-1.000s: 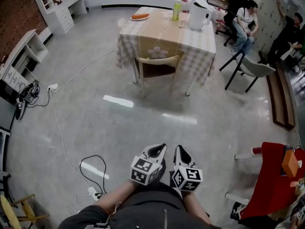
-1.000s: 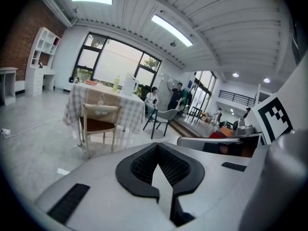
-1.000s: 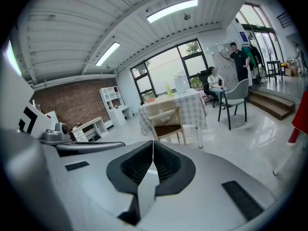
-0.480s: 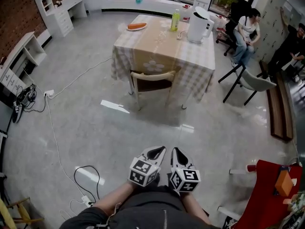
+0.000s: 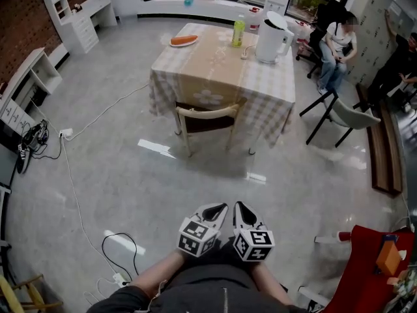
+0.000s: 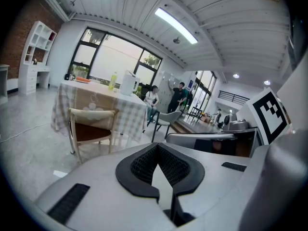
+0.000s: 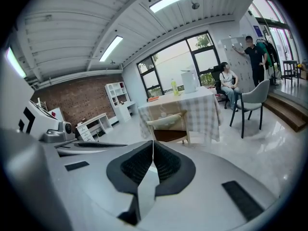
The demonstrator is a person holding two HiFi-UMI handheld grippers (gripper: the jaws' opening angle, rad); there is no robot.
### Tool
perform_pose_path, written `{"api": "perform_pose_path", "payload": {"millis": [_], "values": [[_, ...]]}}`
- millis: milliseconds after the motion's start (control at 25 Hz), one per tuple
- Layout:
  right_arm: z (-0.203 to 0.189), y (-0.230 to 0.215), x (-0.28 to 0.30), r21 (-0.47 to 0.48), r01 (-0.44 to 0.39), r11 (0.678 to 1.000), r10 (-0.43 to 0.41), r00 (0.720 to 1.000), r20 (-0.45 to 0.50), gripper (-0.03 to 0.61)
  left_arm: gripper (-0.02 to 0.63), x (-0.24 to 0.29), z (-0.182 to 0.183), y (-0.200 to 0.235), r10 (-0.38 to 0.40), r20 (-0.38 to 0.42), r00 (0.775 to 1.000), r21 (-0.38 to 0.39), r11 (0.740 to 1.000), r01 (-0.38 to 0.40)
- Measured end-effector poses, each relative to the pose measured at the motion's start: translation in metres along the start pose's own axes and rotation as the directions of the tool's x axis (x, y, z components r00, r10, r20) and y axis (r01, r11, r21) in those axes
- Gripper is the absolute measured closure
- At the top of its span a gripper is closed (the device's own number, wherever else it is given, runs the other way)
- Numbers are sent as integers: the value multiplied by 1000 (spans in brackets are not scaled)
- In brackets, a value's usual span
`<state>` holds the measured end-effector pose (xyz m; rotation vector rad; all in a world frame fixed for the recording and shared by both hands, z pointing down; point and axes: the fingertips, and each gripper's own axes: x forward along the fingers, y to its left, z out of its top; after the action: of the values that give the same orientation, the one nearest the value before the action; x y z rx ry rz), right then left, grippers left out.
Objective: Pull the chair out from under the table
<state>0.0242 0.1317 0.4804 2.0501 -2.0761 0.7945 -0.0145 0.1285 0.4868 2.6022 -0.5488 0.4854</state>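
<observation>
One wooden chair (image 5: 207, 119) sits tucked under the one checked table (image 5: 260, 77), at twelve o'clock from the two grippers and well apart from them. The left gripper (image 5: 218, 208) and right gripper (image 5: 242, 208) both have their jaws closed together on nothing.

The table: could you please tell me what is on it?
A checked cloth covers it, hiding the bare top. On the cloth stand a plate, a green bottle and a white jug.

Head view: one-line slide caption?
Left gripper and right gripper, both shut and empty, point toward a wooden chair tucked under the checked-cloth table.
</observation>
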Motion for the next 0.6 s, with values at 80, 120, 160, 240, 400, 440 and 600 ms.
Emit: {"api": "perform_pose_path", "payload": {"millis": [80, 120, 160, 240, 400, 440, 600], "values": [[3, -1, 1, 0, 0, 1000, 0, 1000, 5, 566, 604, 2, 2, -2, -9, 3, 1000, 0, 1000, 9], [4, -2, 2, 0, 2, 1000, -2, 1000, 9, 566, 604, 3, 4, -3, -14, 9, 1000, 2, 1000, 14], [5, -2, 2, -2, 2, 1000, -2, 1000, 12, 566, 604, 4, 6, -4, -18, 16, 1000, 2, 1000, 18], [4, -1, 2, -7, -5, 1000, 6, 1000, 10, 566, 604, 4, 6, -5, -19, 24, 1000, -5, 1000, 19], [0, 1, 2, -7, -32, 999, 32, 999, 5, 566, 604, 4, 2, -5, -11, 32, 999, -27, 1000, 12], [1, 0, 3, -12, -32, 999, 32, 999, 7, 566, 604, 5, 3, -4, -5, 36, 999, -32, 999, 6], [10, -3, 10, -36, -29, 999, 30, 999, 20, 566, 604, 7, 5, 7, 34, 50, 998, -65, 997, -31]]}}
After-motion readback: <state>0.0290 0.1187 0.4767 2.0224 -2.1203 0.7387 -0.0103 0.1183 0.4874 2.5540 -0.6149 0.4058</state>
